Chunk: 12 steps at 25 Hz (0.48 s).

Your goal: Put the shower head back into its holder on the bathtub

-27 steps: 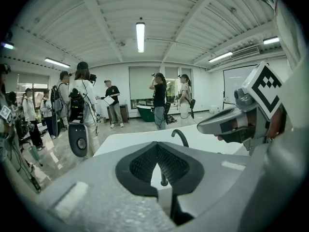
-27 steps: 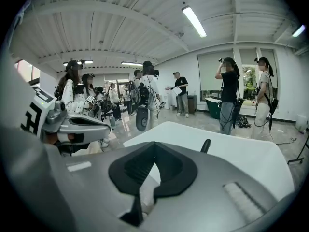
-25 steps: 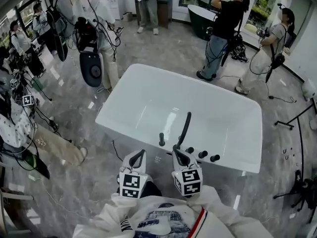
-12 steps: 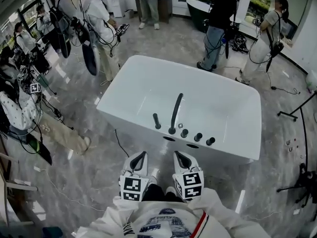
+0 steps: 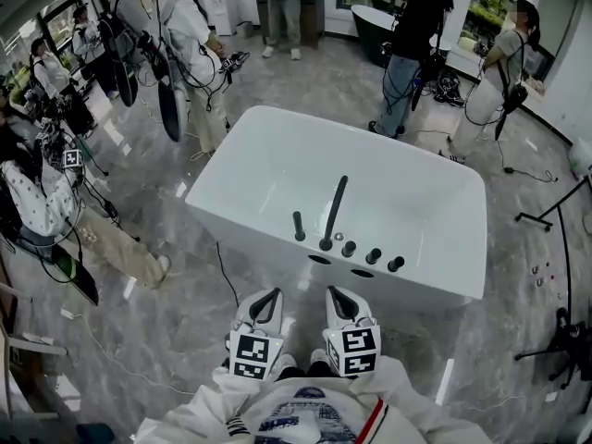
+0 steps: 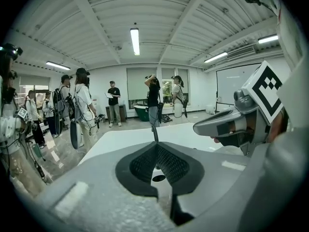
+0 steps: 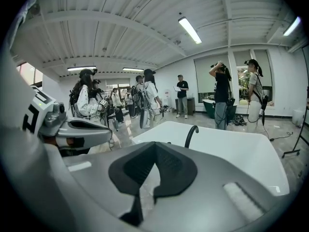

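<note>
Both of your tools are closed and hold nothing. The left tool [image 5: 266,301] has its pads meeting at the tip in its own view [image 6: 157,146], and the right tool [image 5: 335,299] is shut the same way [image 7: 154,146]. They sit side by side close to your chest, pointing at the tub's near rim, with a strip of bare floor between their tips and the tub [image 5: 435,289].

Take the spout [image 5: 333,209] as your landmark. It rises from the near rim and arches over the basin, and it lies almost straight ahead of your right tool, where it shows as a dark hook [image 7: 191,135].

The shower head [image 5: 298,226] is the short dark stick just left of the spout's base on that same rim. The three knobs [image 5: 373,255] run off to the spout's right. The shower head's long axis is upright, not lying along the rim or down in the basin.

It falls between the lines of your two tools and a little closer to the left one. From here it looks already seated, though the holder itself can't be told apart from it at this size.

If you need to handle it again, the left tool has the shorter reach left of the spout. You would approach the stick from the side and keep clear of the spout's arch.
</note>
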Tool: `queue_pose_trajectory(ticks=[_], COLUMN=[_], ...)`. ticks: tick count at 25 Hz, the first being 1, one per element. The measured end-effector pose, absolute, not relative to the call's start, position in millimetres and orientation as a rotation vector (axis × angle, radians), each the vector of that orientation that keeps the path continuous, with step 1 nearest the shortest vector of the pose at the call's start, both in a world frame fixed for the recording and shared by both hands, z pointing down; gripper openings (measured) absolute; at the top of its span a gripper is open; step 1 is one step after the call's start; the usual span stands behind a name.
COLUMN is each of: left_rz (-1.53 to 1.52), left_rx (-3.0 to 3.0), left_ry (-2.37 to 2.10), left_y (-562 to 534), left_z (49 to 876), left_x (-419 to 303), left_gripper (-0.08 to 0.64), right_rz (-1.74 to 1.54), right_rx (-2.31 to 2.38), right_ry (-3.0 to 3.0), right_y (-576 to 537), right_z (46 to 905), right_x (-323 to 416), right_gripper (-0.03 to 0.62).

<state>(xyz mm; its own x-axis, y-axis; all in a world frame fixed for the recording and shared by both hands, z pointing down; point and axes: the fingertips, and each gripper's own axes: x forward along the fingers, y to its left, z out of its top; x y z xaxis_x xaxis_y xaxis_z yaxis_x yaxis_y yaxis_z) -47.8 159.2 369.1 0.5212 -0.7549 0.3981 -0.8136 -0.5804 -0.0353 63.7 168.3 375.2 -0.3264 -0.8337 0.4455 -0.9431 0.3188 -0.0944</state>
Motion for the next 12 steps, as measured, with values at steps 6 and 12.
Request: queue_pose_trajectory(ticks=[6, 12], left_rz=[0.567, 0.56], left_rx=[2.59, 2.593], left_ry=[-1.327, -1.33], left_y=[163.8, 163.5], left_z=[373.2, 374.5], left_x=[-43.0, -46.6], left_gripper=[0.0, 0.0], right_rz=[0.499, 0.501], right_rx=[1.599, 1.599], right_ry=[-2.272, -2.276], right_y=[168.8, 167.4], right_z=[373.7, 373.8], right_x=[66.4, 64.5], right_gripper=[0.005, 0.005])
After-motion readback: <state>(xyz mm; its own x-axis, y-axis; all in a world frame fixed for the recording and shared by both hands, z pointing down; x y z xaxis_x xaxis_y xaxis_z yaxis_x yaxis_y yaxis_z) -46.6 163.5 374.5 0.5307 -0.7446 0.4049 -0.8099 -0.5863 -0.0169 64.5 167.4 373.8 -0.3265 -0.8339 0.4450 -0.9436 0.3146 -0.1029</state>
